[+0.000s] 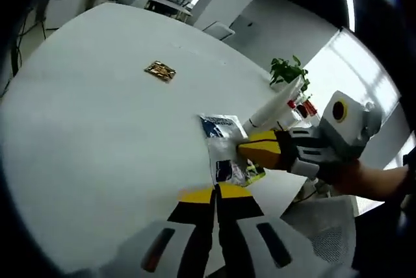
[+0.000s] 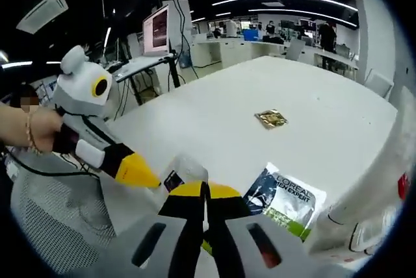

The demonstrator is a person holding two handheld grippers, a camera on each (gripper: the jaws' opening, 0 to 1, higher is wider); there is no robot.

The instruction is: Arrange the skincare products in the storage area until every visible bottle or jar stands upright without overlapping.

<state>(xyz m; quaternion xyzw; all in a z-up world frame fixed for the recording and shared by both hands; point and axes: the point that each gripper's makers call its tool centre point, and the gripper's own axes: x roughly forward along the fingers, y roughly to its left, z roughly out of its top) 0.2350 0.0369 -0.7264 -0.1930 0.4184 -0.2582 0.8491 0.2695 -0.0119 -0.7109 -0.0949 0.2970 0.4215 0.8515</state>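
A: What is hidden or cut off?

B: In the left gripper view, a white tube (image 1: 272, 104) is seen lying tilted just beyond the L'Oreal sachet (image 1: 224, 145); its far end is lost in glare by the green plant (image 1: 288, 70). Small red-capped items (image 1: 305, 107) beside the tube are too small to be identified. In the right gripper view, a large white shape (image 2: 380, 193) to the right of the sachet (image 2: 286, 200) is blurred and cut by the edge; what it is cannot be told. Part of the sachet's near edge is covered by jaws in both views.

A: State of the claws?

B: The left gripper (image 1: 214, 193) is seen with its yellow-tipped jaws drawn together, no gap visible; they rest at the near edge of the sachet, though whether the sachet is pinched cannot be told. The right gripper (image 2: 205, 190) is likewise seen closed, tips together at the sachet's left corner; a grip on it cannot be confirmed. In the left gripper view the right gripper (image 1: 257, 148) is seen entering from the right, its yellow tip laid over the sachet. In the right gripper view the left gripper (image 2: 140, 171) comes in from the left, its tip just left of the sachet.

A: Surface and room?

B: A white table (image 1: 97, 135) is recorded. A small gold packet (image 1: 160, 70) lies well apart from the sachet, farther across the table. An office with desks, a monitor (image 2: 158, 29) and ceiling strip lights is noted behind.
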